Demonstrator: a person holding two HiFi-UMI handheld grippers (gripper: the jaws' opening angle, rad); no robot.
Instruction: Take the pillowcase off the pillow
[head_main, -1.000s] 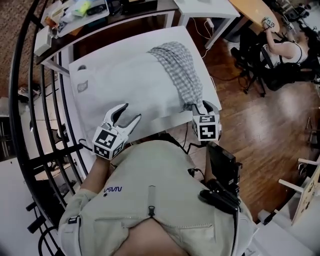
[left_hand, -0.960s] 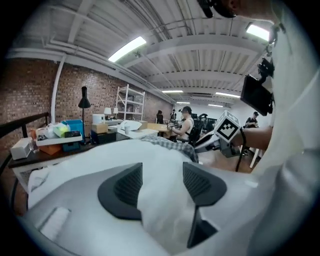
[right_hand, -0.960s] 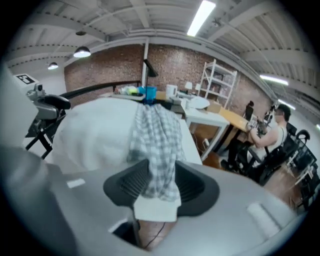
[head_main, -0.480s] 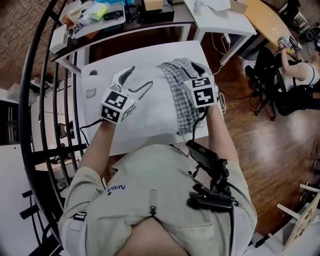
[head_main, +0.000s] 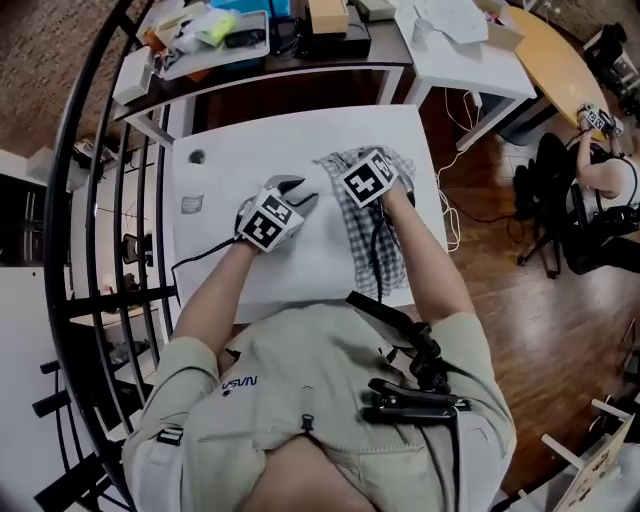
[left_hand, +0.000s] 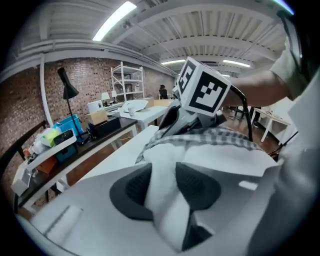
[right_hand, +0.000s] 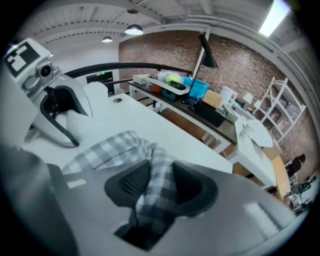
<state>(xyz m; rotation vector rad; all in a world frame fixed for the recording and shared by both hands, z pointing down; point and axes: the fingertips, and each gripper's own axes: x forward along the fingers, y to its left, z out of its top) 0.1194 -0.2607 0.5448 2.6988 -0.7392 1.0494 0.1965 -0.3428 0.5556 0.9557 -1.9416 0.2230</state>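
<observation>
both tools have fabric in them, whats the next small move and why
Probably draw the right tool, closing on the checked pillowcase, away from the left tool, closing on the white pillow. Each has its own fabric between its jaws, so parting them should slide the case off.

Bare table (head_main: 240, 150) left of the pillow (head_main: 310, 250); black railing (head_main: 56, 250) blocks farther left.

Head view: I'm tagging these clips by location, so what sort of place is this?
Probably a shared workshop or lab office, not a home: there is an exposed brick wall, a metal shelving rack, a cluttered workbench, and a person seated at another desk.
</observation>
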